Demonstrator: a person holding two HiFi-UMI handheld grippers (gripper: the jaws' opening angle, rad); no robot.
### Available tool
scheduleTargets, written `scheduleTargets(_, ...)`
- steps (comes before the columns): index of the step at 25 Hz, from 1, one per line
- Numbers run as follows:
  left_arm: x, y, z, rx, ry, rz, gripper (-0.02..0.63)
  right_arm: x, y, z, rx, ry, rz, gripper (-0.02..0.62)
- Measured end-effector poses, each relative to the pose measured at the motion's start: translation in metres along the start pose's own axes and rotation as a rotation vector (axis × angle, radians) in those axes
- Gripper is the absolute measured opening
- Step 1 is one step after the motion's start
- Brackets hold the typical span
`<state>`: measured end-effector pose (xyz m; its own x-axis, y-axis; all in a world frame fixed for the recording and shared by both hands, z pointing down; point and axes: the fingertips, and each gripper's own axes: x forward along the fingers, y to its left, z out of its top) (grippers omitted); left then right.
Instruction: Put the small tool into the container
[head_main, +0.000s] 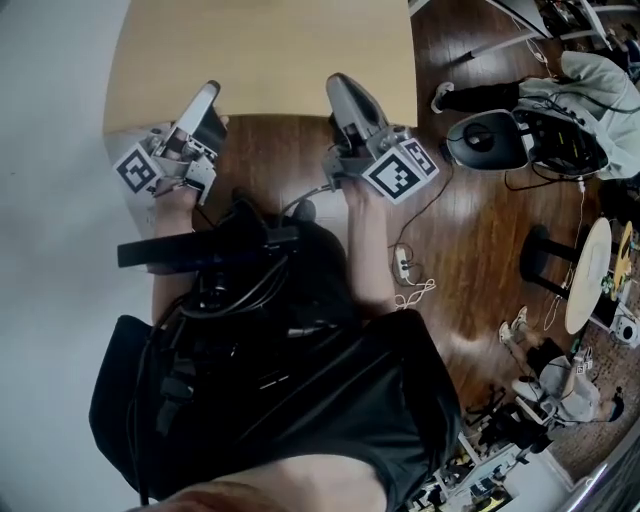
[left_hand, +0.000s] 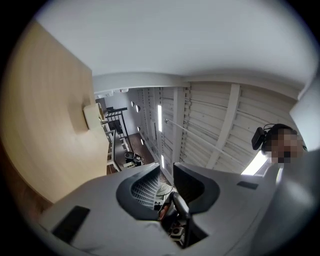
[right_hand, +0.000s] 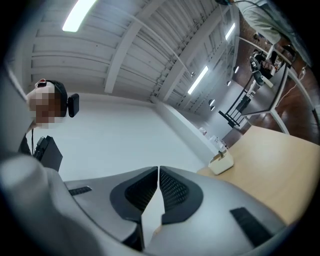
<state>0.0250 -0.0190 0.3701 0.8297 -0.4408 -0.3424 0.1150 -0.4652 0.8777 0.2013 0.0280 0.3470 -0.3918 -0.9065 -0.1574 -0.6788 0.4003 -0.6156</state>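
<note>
A small white container (right_hand: 221, 163) stands on the light wooden table (right_hand: 280, 165); in the left gripper view the container (left_hand: 91, 116) shows at the left on the same table (left_hand: 40, 125). No small tool can be seen in any view. In the head view both grippers hang at the table's near edge (head_main: 260, 108) and point over it. My left gripper (head_main: 208, 92) (left_hand: 166, 167) is open by a narrow gap with nothing between its pads. My right gripper (head_main: 340, 85) (right_hand: 158, 170) is shut and empty, its pads (right_hand: 172, 190) meeting at the tips.
The part of the table in the head view is bare wood. Black gear and cables (head_main: 250, 330) hang on the person's front. On the wooden floor lie a power strip (head_main: 402, 266) and cords. To the right are a black stool (head_main: 487, 140), a round white table (head_main: 585, 275) and other people.
</note>
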Motion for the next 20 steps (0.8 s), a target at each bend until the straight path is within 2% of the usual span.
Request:
scheduleTargets(2,-0.007,0.013,0.006,-0.002,0.014,0.016,0.071,0.011,-0.005,-0.018,0.025,0.0,-0.001,0.006)
scheduleTargets(6,-0.016,0.049,0.047,-0.013,0.041,0.045,0.071,0.061,-0.016,-0.05,0.057,-0.006,-0.003,0.005)
scheduleTargets(11,0.001,0.057,0.117,-0.005,0.064,0.064,0.071,0.135,-0.013,-0.043,0.082,-0.021,0.007,0.002)
scheduleTargets(13,0.005,0.059,0.133,-0.002,0.07,0.069,0.071,0.15,-0.011,-0.04,0.08,-0.027,0.01,0.0)
scheduleTargets(20,-0.012,0.052,0.056,0.006,0.068,0.061,0.071,0.076,-0.017,-0.053,0.065,-0.022,0.023,0.0)
